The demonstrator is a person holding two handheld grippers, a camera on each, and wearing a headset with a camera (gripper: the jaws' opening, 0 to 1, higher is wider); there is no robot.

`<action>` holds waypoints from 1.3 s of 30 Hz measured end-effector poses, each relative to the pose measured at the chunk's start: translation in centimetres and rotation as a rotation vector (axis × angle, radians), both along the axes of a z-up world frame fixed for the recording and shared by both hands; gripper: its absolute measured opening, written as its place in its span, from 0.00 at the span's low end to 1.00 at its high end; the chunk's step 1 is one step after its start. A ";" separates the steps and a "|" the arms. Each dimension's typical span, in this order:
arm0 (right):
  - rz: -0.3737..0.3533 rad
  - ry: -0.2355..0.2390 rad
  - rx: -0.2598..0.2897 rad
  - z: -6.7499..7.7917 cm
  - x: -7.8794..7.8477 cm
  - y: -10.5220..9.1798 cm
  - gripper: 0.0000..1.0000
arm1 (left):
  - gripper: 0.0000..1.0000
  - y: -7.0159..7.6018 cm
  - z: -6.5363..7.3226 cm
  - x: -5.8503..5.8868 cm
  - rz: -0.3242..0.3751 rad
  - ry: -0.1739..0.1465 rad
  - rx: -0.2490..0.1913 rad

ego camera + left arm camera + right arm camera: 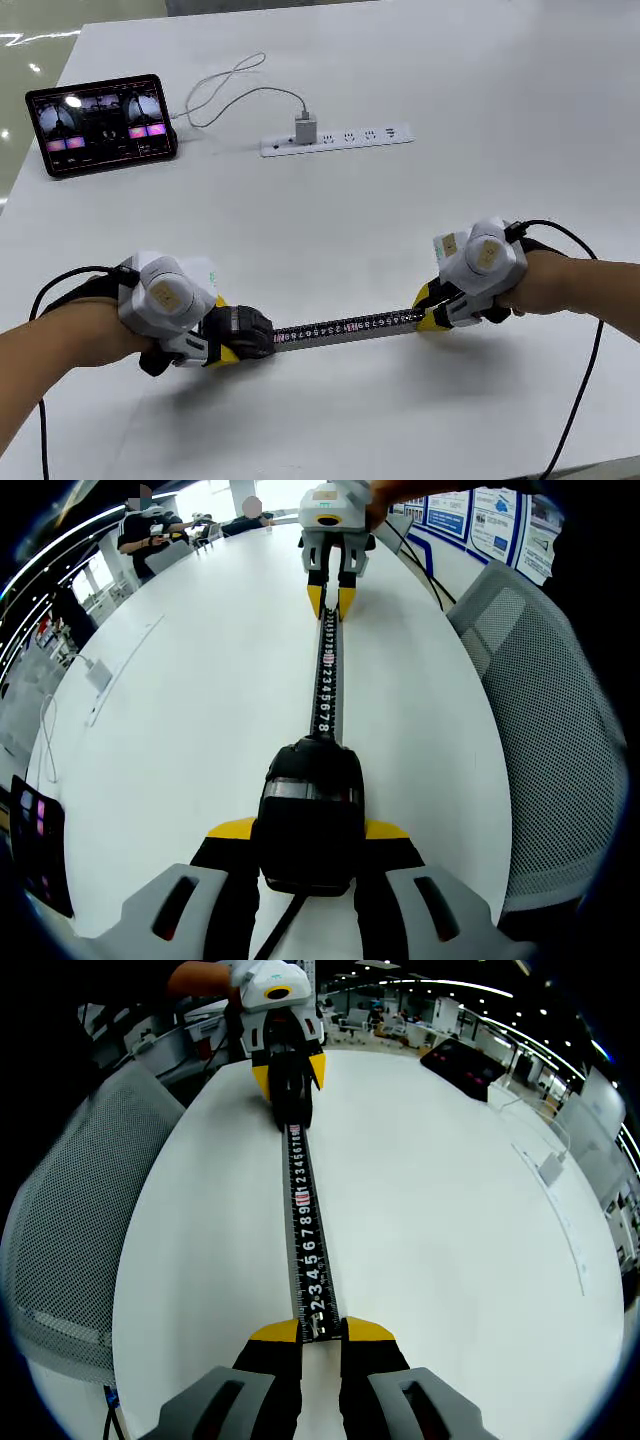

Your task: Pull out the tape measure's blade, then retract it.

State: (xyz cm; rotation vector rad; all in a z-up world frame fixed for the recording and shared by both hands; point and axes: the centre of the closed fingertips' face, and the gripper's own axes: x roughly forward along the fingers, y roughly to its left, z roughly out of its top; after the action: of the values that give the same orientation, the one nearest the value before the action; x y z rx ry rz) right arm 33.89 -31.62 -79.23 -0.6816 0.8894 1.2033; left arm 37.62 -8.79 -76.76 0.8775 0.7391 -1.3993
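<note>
Left gripper [228, 345] clenched on tape measure case [245, 330], anchoring it; right gripper [430, 312] pinches blade [345, 327] tip, so pull-out spans taut over white table [400, 60].

White counter [400, 60]; black tape measure case [312, 820]; pale grey blade [305, 1240] printed with black numerals and ticks, one mark red; left tongs [310, 832] and right tongs [320, 1332] light grey, black-fingered, tipped yellow; black-framed tablet [100, 125] showing pink patches; white power strip [340, 138]; grey mesh chair [560, 730].
</note>
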 end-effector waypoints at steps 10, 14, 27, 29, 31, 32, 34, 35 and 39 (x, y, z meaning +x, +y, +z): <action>0.001 -0.002 -0.002 0.0 0.0 -0.3 0.09 | 0.31 0.0 0.0 0.0 0.000 0.000 0.000; -0.006 -0.001 -0.002 0.0 0.0 -0.5 0.09 | 0.31 0.0 0.1 0.0 -0.001 0.000 0.000; -0.013 0.001 -0.005 0.0 -0.1 -1.0 0.09 | 0.31 0.1 0.1 -0.1 -0.001 0.000 0.001; -0.015 0.002 -0.005 0.0 -0.2 -1.1 0.09 | 0.31 0.1 0.1 -0.1 -0.001 0.000 0.000; -0.016 0.003 -0.007 0.0 -0.2 -1.1 0.09 | 0.31 0.1 0.1 -0.1 -0.001 0.000 0.001; -0.014 0.002 -0.009 0.0 -0.2 -1.2 0.09 | 0.31 0.1 0.1 -0.1 -0.001 0.000 0.001; -0.014 0.002 -0.010 0.0 -0.2 -1.2 0.09 | 0.31 0.1 0.1 -0.1 -0.001 0.000 0.001; -0.016 0.002 -0.010 0.1 -0.3 -1.3 0.09 | 0.31 0.1 0.1 -0.1 -0.002 0.000 0.000; -0.017 0.001 -0.012 0.2 -0.4 -1.4 0.09 | 0.31 0.1 0.1 -0.1 -0.001 -0.001 0.000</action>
State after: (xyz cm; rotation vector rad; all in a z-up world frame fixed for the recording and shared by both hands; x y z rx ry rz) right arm 33.50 -33.05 -79.05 -0.6824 0.9022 1.1843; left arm 37.50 -8.70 -76.67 0.8789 0.7381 -1.4001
